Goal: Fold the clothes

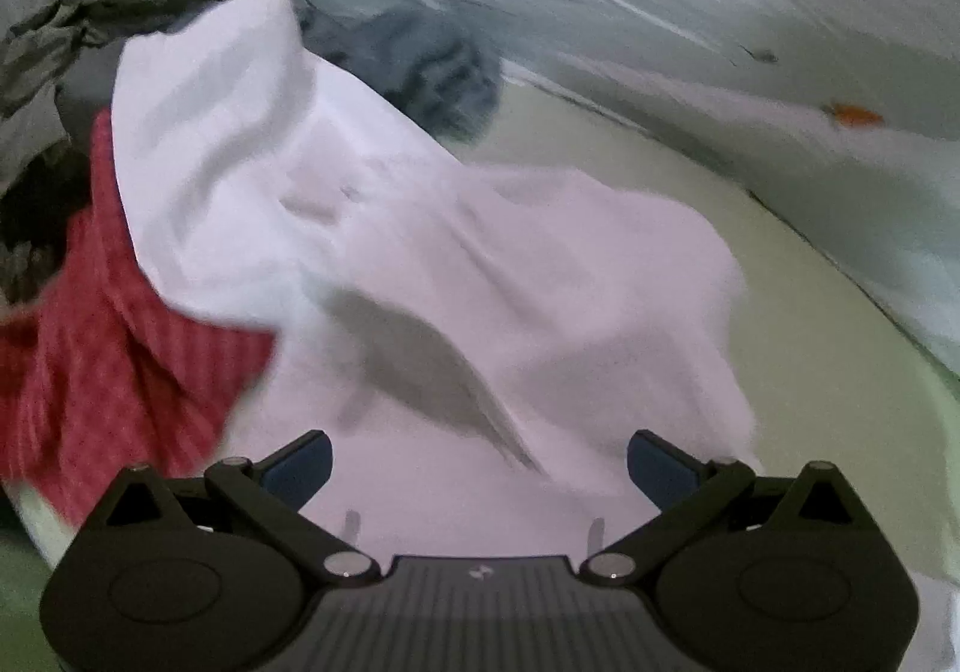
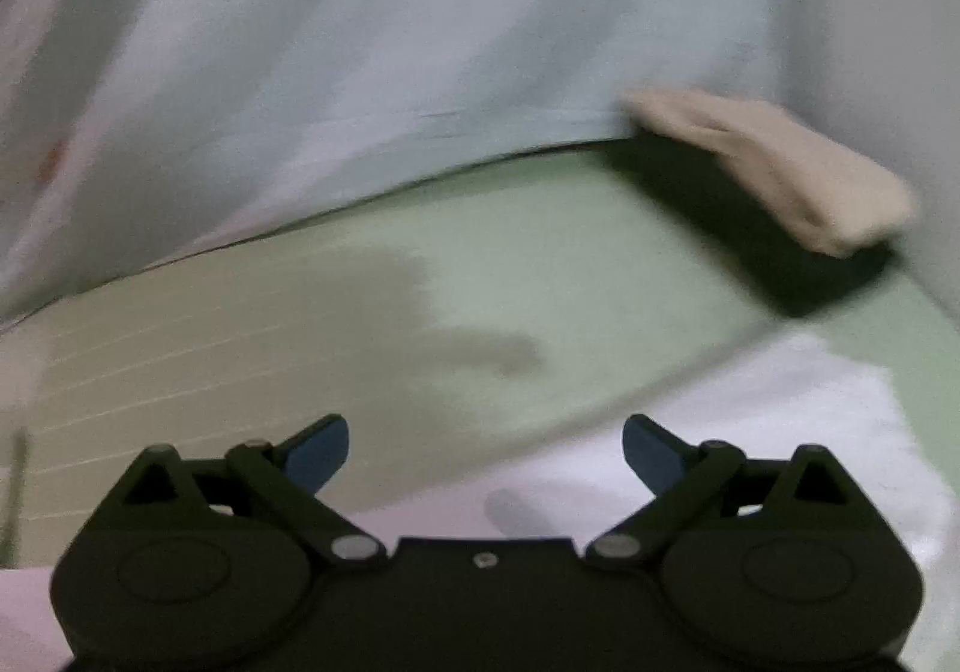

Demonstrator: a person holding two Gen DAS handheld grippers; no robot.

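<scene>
Both the left gripper and right gripper are hovering spread over the limp, light white shirt, best pinched at its edge.

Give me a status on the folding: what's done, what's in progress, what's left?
Done: a folded beige item lies on a dark one by the wall. In progress: the white garment lies rumpled ahead of the left gripper, and its edge reaches the right gripper; both are open, holding nothing. Left: the red cloth and the grey and camouflage clothes heaped behind.

White garment; red ribbed cloth; beige folded cloth.
</scene>
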